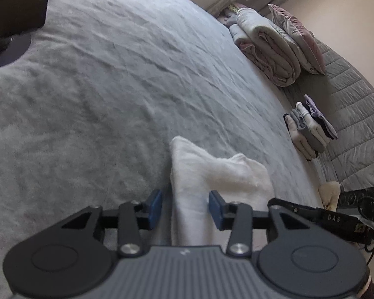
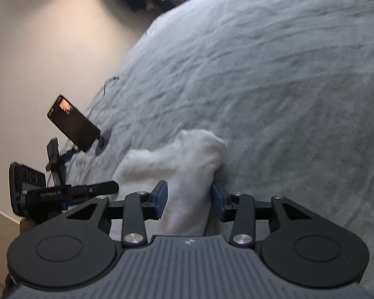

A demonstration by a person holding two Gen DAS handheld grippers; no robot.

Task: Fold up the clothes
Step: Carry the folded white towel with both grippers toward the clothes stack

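Note:
A white fluffy garment (image 1: pixel 212 174) lies bunched on the grey bedspread (image 1: pixel 112 74). In the left wrist view it runs between the blue pads of my left gripper (image 1: pixel 185 209), which stands open around it with gaps on both sides. In the right wrist view the same white garment (image 2: pixel 187 174) passes between the blue pads of my right gripper (image 2: pixel 189 199); the jaws are open about as wide as the cloth, which touches both pads. The left gripper (image 2: pixel 69 194) shows at the left edge of the right wrist view.
A stack of folded clothes (image 1: pixel 309 127) and rolled quilts with a pink pillow (image 1: pixel 274 49) lie by the quilted headboard (image 1: pixel 356 114). A phone on a stand (image 2: pixel 74 123) and a cable (image 2: pixel 109 82) sit near the bed's edge.

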